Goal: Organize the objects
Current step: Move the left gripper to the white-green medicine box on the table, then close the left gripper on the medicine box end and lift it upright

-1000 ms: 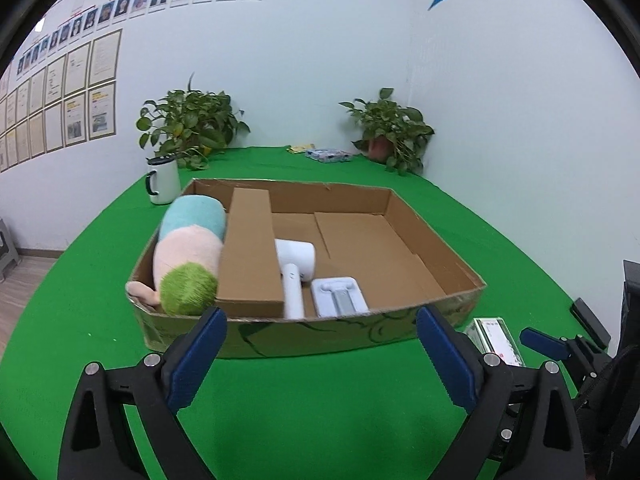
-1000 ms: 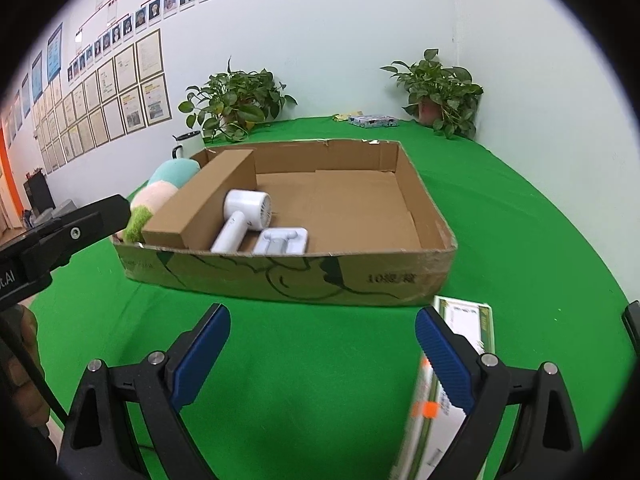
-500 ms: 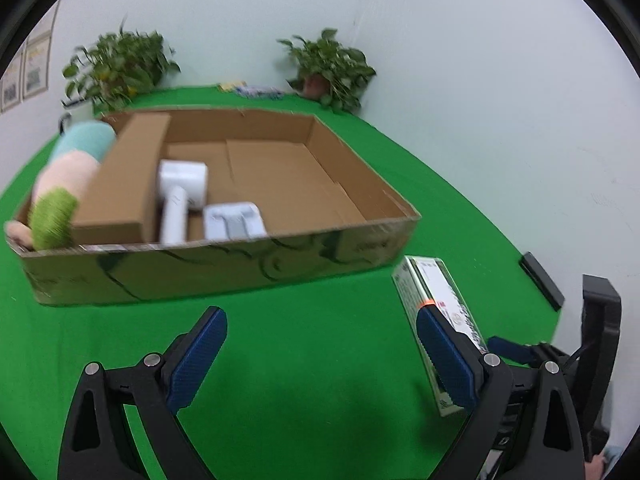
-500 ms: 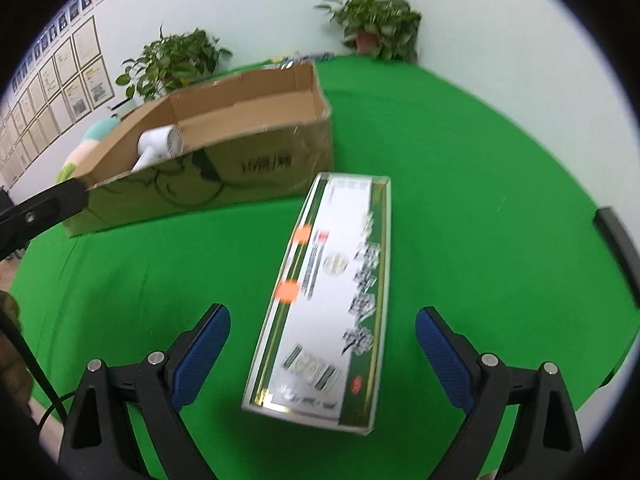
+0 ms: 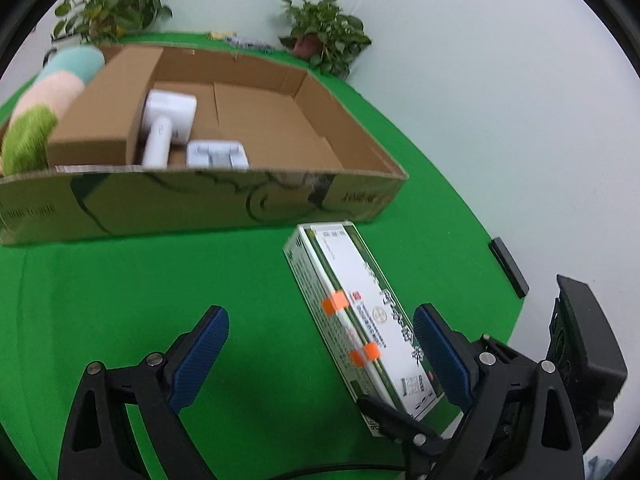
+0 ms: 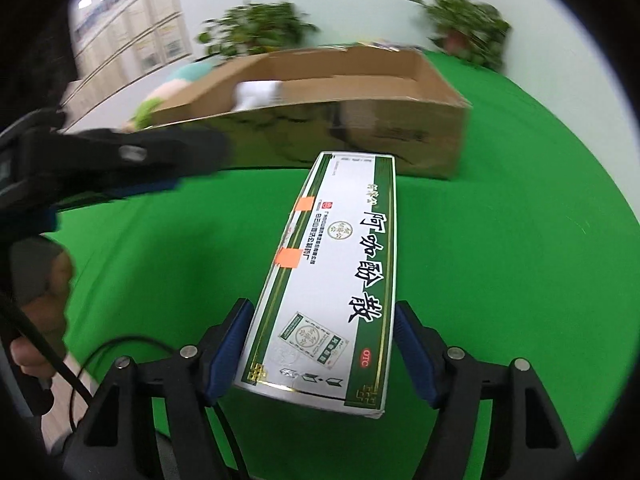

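We found the long white-and-green printed carton with two orange stickers lying flat on the green-covered bench, its far end just short of the shallow brown cardboard tray, near the bench's right edge. Our right tongs straddled its near end, their blue pads closing but not yet pressing its sides. Our left tongs stood wide and empty beside it. Bare green cloth lay open to the carton's left.
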### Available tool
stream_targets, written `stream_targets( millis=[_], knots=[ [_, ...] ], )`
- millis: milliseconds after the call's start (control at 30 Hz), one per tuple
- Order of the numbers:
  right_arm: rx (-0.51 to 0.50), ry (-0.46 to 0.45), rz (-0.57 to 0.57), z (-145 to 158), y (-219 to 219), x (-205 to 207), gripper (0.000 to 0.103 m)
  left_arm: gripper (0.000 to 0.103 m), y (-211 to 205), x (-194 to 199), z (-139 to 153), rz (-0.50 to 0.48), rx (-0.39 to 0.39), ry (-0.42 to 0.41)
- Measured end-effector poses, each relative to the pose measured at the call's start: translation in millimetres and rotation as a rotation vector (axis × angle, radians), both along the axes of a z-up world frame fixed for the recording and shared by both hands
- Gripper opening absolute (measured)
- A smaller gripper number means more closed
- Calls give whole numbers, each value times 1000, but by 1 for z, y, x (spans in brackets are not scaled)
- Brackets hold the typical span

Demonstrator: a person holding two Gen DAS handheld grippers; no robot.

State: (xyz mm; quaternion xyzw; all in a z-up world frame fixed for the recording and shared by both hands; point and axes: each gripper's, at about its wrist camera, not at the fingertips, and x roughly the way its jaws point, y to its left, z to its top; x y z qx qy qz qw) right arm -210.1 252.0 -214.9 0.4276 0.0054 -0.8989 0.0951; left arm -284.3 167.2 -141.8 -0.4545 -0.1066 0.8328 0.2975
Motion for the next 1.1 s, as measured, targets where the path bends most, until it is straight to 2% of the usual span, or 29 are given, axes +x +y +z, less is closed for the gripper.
stream_targets(
  millis=[67, 200, 300, 400, 433, 467, 667, 733, 900, 1000, 1100],
  knots=[
    [25, 3, 11, -1, -7, 1, 81, 93, 3, -2, -8, -18, 20, -31],
    [9, -17, 22, -4, -7, 3, 81, 85, 14, -10, -30, -60, 91, -142],
    [5, -19, 30, -2, -5, 8, 80, 84, 25, -18, -46, -92, 131, -215],
    [9, -6, 36, 0, -5, 10, 78, 84, 34, -19, -47, -106, 129, -208],
    [12, -4, 35, 0, -6, 8, 75, 84, 35, -20, -47, -110, 132, -216],
    [18, -3, 33, -1, -7, 6, 68, 84, 36, -20, -48, -109, 132, -216],
    [-3, -9, 18, 0, -8, 2, 66, 83, 32, -20, -51, -105, 134, -222],
    [-32, -11, 5, 0, -6, 2, 65, 80, 30, -22, -52, -99, 132, -222],
    [-117, -27, -12, 3, 7, -6, 64, 60, 21, -24, -56, -87, 128, -252],
    [-146, -16, -4, 6, 7, -4, 63, 57, 16, -25, -62, -106, 185, -299],
    [-182, -17, 25, 6, 3, -2, 63, 57, 12, -24, -63, -102, 178, -293]
  ],
)
